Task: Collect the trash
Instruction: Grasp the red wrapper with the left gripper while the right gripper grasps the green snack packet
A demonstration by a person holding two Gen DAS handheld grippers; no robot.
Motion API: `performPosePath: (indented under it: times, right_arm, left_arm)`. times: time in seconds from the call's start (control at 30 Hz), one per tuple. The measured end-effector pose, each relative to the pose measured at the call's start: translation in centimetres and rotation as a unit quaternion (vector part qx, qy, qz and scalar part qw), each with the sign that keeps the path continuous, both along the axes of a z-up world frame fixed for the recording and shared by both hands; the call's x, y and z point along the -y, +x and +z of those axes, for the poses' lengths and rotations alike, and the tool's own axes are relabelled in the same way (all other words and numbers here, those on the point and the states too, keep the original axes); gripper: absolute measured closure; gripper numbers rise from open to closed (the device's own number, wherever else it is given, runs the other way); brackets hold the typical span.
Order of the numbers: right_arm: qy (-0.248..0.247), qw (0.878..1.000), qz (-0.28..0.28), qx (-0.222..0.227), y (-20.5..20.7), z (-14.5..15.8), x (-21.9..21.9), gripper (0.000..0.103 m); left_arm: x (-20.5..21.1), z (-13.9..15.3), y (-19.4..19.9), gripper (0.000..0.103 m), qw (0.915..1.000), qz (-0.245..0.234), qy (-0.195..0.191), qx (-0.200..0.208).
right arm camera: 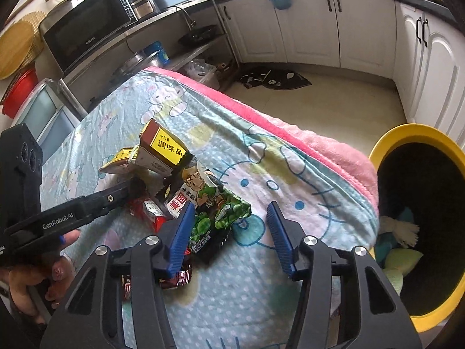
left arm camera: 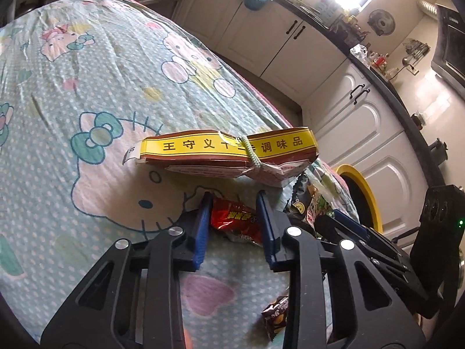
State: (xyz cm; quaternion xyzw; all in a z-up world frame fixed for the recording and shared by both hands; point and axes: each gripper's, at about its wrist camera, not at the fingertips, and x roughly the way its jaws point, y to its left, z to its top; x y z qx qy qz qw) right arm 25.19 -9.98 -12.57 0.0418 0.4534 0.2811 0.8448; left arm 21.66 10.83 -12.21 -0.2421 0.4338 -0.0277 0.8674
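Observation:
My left gripper (left arm camera: 234, 203) is open with its blue fingers on either side of a red snack wrapper (left arm camera: 237, 222) on the table. Just beyond lies a yellow and brown seasoning packet (left arm camera: 226, 151) bound with a rubber band. My right gripper (right arm camera: 229, 215) is open above the tablecloth, its left finger beside a green and black snack bag (right arm camera: 212, 218). The seasoning packet (right arm camera: 162, 148) and the red wrapper (right arm camera: 151, 212) show to its left, with the left gripper (right arm camera: 133, 187) reaching in. A yellow-rimmed bin (right arm camera: 421, 221) stands at the right, below the table edge.
The table wears a Hello Kitty cloth (left arm camera: 87, 87) over a pink blanket edge (right arm camera: 290, 128). A small brown wrapper (left arm camera: 274, 317) lies near me. White kitchen cabinets (right arm camera: 314, 26) and a shelf with a microwave (right arm camera: 87, 26) surround the table. The bin holds some trash (right arm camera: 398, 241).

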Motion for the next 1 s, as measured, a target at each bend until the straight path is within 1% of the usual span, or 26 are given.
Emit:
performPosePath:
  times: [0.07,0.17,0.2,0.23,0.3,0.37,0.67,0.7,0.73,1.0]
  right_arm:
    - [-0.002,1.0,0.002,0.001,0.1,-0.1,-0.1,0.053]
    - [-0.011,1.0,0.004,0.005,0.0,0.0,-0.2,0.059]
    - [-0.013,1.0,0.004,0.006,0.0,0.0,-0.1,0.063]
    - [-0.013,1.0,0.005,0.007,0.0,0.0,0.0,0.069]
    - [-0.011,1.0,0.007,0.006,-0.1,0.0,0.0,0.076]
    - [-0.012,1.0,0.007,0.009,-0.3,0.1,0.1,0.081]
    - [0.005,1.0,0.004,0.019,-1.6,0.7,1.9,0.087]
    - [0.007,1.0,0.001,0.022,-1.9,0.9,2.1,0.089]
    - [0.009,1.0,0.0,0.023,-2.1,1.0,2.4,0.095]
    - [0.02,0.999,-0.009,0.029,-3.1,1.7,4.0,0.096]
  left_arm:
    - [0.1,0.0,0.0,0.081,1.0,0.0,0.006,0.001]
    - [0.5,0.0,-0.1,0.085,0.9998,-0.001,0.022,0.002]
    - [0.6,0.0,-0.1,0.087,0.9996,-0.001,0.027,0.002]
    - [0.7,0.0,-0.1,0.091,0.9996,0.0,0.029,0.002]
    - [0.8,-0.1,-0.2,0.096,0.9996,-0.001,0.03,0.001]
    - [0.8,-0.1,-0.3,0.096,0.9996,-0.002,0.03,0.002]
    - [0.9,0.2,-1.7,0.098,0.9995,-0.006,0.027,0.013]
    - [0.9,0.3,-1.8,0.098,0.9995,-0.006,0.027,0.015]
    - [0.9,0.4,-1.9,0.098,0.9995,-0.005,0.026,0.016]
    - [1.4,2.3,-2.3,0.098,0.9989,-0.007,0.026,0.038]
